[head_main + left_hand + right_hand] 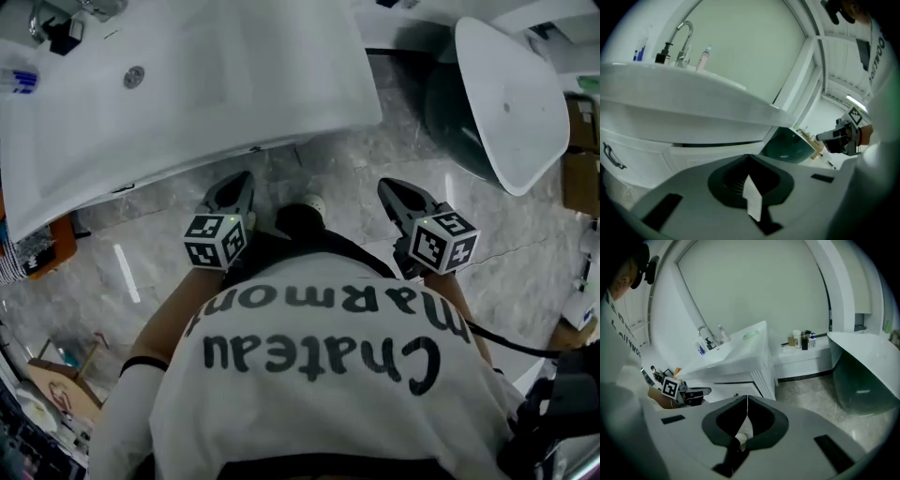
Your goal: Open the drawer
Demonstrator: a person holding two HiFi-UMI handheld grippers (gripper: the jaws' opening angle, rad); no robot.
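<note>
The white sink cabinet [187, 84] stands ahead of me, and its basin top hides the drawer front in the head view. In the left gripper view the white drawer front [693, 157] lies under a dark gap below the basin, with a dark handle [614, 157] at its left. The right gripper view shows the same cabinet front [733, 389] farther off. My left gripper [244, 178] [749, 158] hangs shut and empty just short of the cabinet. My right gripper [386, 187] [747, 398] is shut and empty too, over the marble floor to the right of the cabinet.
A tap [684, 40] and small bottles stand on the basin. A white bathtub [511, 103] with a dark side fills the right. Bottles [802, 340] sit on a ledge between cabinet and tub. Boxes and clutter [56, 384] lie at the lower left.
</note>
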